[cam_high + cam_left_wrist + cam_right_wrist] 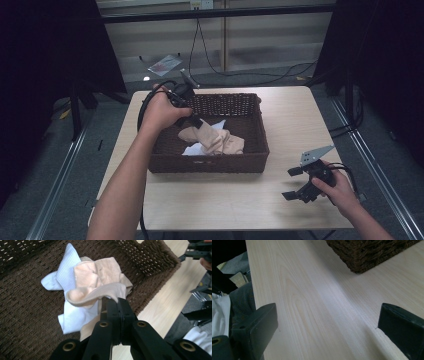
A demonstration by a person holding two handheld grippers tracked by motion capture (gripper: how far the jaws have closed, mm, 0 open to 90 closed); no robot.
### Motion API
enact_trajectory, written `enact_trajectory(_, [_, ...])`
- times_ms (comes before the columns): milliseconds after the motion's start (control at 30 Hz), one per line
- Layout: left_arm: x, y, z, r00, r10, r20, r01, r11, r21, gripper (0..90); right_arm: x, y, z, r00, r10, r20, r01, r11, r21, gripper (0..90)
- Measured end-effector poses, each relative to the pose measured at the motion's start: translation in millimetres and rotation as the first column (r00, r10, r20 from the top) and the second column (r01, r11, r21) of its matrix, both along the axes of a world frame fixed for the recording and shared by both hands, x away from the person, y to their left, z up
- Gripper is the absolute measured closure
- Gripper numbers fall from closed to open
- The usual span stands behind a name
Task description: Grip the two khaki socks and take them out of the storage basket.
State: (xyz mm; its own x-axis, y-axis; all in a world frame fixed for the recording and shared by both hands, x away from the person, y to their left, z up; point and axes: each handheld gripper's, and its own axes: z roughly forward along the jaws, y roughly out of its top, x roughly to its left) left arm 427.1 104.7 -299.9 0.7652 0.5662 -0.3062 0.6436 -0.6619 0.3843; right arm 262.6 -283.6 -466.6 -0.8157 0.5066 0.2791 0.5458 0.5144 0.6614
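Well, left gripper [117, 302]: jaws pinched on beige sock [100, 293] inside wicker basket [252, 162].
Right gripper [294, 183]: jaws wide, over bare surface [312, 315].
Writing: none readable.

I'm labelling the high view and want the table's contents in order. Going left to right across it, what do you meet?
Left hand-held gripper → beige sock inside the wicker basket → right hand-held gripper over the table.
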Motion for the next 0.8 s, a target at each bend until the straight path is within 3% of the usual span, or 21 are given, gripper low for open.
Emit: enact_trajectory(800, [-30.8, 1.1, 35.6, 0.9953, -0.097, 0.007, 0.097, 0.9953, 0.005, 89.6, -0.3, -0.4, 0.8, 1.0000, -0.005, 0.004, 0.005, 1.000, 0.005, 1.9])
